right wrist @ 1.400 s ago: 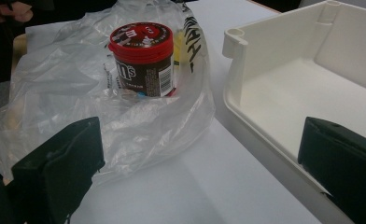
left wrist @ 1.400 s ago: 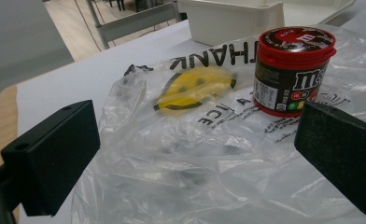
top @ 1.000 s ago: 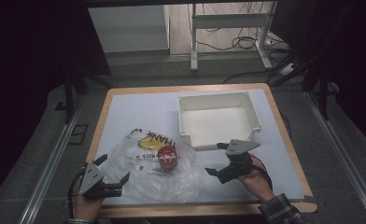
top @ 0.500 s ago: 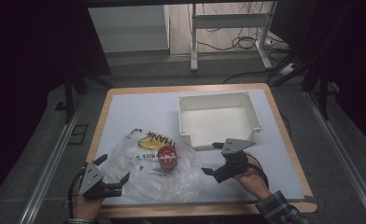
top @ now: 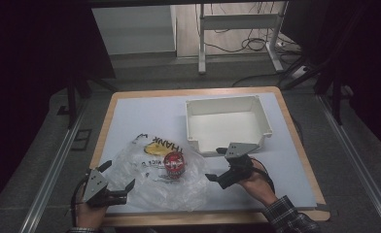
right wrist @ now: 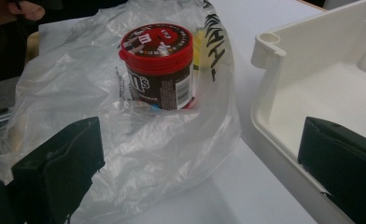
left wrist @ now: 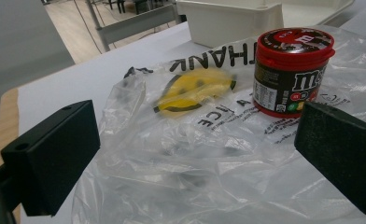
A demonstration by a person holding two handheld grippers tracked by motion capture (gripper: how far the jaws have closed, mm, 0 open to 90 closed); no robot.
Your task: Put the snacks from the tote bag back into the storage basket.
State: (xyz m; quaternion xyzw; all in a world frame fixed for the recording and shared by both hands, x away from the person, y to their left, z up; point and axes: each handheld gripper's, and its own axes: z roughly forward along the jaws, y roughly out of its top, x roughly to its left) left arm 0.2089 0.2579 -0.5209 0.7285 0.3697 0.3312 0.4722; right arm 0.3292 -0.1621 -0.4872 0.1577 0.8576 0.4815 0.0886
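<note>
Candy jar point(top: 174, 164), rigid and light, sits upright on slippery plastic bag point(top: 149, 187); grip its straight sides below the lid. Both tongs, left point(top: 119, 180) and right point(top: 218, 164), gape released.

Bare tabletop point(top: 140, 116) lies open beyond the crumpled plastic bag point(top: 154, 179) and to the right of the white bin point(top: 227, 124), while the bin's near wall and the upright candy jar point(top: 174, 164) leave a narrow gap near the right gripper point(top: 216, 165)
</note>
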